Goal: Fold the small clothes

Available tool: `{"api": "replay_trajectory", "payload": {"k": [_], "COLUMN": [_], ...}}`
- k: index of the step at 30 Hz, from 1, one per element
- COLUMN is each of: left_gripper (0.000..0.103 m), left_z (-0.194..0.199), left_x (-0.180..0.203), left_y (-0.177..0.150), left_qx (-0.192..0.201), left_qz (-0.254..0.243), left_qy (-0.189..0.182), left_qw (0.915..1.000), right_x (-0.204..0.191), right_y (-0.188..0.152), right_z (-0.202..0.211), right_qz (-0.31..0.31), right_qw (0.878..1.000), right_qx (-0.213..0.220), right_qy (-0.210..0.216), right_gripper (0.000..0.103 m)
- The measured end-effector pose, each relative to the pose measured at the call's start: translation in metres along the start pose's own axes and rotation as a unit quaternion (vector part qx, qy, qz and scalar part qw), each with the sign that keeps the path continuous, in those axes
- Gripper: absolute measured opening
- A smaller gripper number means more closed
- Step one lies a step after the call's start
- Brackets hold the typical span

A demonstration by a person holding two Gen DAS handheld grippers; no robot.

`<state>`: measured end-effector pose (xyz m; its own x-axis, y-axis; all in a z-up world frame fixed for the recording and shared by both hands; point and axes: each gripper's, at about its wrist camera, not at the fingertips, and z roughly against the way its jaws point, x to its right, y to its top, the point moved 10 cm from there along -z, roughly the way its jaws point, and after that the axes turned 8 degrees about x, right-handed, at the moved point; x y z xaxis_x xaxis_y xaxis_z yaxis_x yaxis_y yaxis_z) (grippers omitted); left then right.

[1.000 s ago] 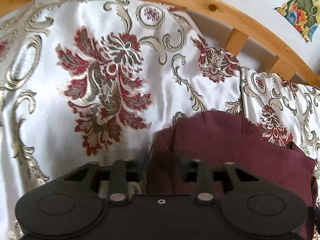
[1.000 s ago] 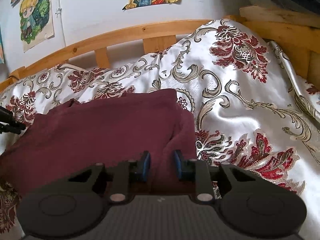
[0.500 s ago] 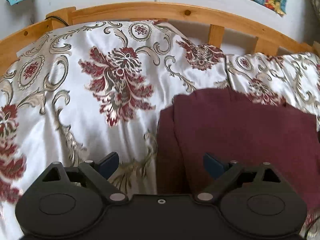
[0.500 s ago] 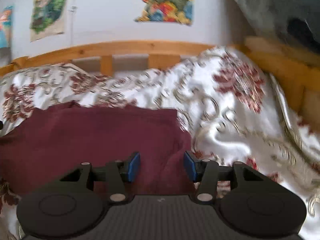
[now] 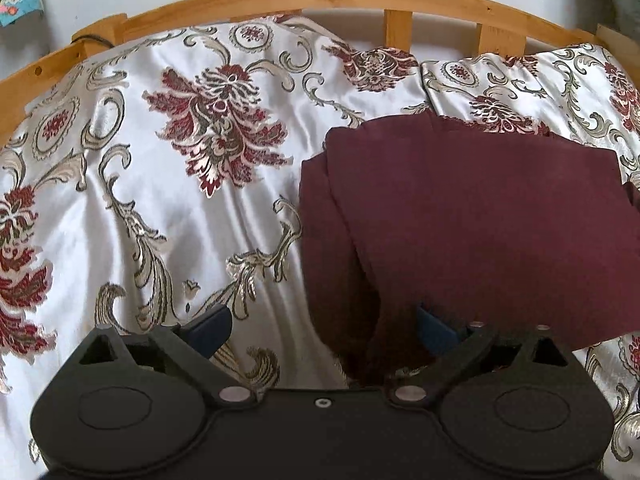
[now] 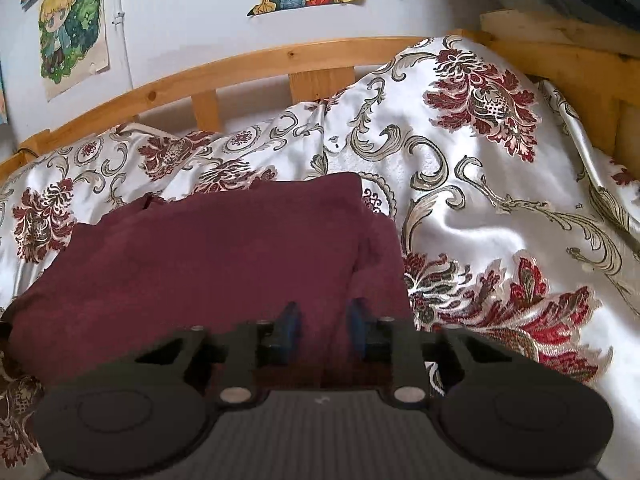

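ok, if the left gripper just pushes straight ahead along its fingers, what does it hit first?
Most likely the folded maroon garment. The left gripper is open, and the garment's near left corner already sits between its fingers. Beyond that lies the floral satin bedspread, then the wooden bed rail. Depth is hard to judge.

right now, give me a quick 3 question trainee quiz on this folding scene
1. True or false: the left gripper has its fingers spread wide.
2. What colour is the cloth on the bedspread?
3. The right gripper is over the cloth's: A) right edge B) left edge C) far edge

Key:
1. True; its right finger sits at the cloth's near left corner, nothing is gripped.
2. Dark maroon.
3. A; its fingers stand a narrow gap apart, and whether they pinch fabric cannot be told.
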<state>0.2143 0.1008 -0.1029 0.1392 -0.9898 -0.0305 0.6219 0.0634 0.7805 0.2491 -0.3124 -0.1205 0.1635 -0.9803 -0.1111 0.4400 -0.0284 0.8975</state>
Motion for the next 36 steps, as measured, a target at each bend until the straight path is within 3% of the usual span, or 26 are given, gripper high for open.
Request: {"api": "replay_trajectory", "payload": {"k": [2, 10, 16, 17, 20, 23, 27, 33, 36], "left_gripper": [0.098, 0.098, 0.099, 0.1, 0.102, 0.102, 0.102, 0.102, 0.102], "left_z": [0.001, 0.004, 0.007, 0.008, 0.012, 0.012, 0.005, -0.015, -0.027], "left_x": [-0.001, 0.0, 0.002, 0.003, 0.006, 0.01, 0.013, 0.009, 0.005], "left_y": [-0.001, -0.003, -0.001, 0.0, 0.006, 0.013, 0.021, 0.03, 0.031], "left_qx": [-0.002, -0.005, 0.0, 0.003, 0.02, 0.036, 0.046, 0.034, 0.021], "left_qz": [0.006, 0.009, 0.009, 0.011, 0.021, 0.02, 0.01, 0.012, 0.033], "left_qy": [-0.001, -0.005, -0.025, -0.031, -0.053, -0.069, -0.083, -0.093, -0.1], "left_qw": [1.0, 0.9999, 0.9996, 0.9995, 0.9982, 0.9968, 0.9955, 0.995, 0.9942], "right_x": [-0.001, -0.005, -0.005, -0.006, -0.018, -0.044, -0.079, -0.108, -0.114], "right_y": [0.0, -0.005, -0.002, 0.0, 0.005, 0.006, -0.001, -0.008, -0.008], "right_z": [0.005, 0.02, 0.022, 0.023, 0.028, 0.031, 0.028, 0.024, 0.019], "right_qz": [-0.001, 0.023, 0.018, 0.023, 0.058, 0.095, 0.121, 0.148, 0.152], "right_qw": [1.0, 0.999, 0.999, 0.999, 0.997, 0.993, 0.99, 0.985, 0.984], "right_qx": [0.001, -0.012, 0.012, 0.019, 0.049, 0.068, 0.071, 0.084, 0.09], "right_qy": [0.004, -0.025, -0.025, -0.028, -0.033, -0.011, 0.02, 0.02, 0.005], "right_gripper": [0.004, 0.004, 0.009, 0.015, 0.051, 0.064, 0.089, 0.102, 0.103]}}
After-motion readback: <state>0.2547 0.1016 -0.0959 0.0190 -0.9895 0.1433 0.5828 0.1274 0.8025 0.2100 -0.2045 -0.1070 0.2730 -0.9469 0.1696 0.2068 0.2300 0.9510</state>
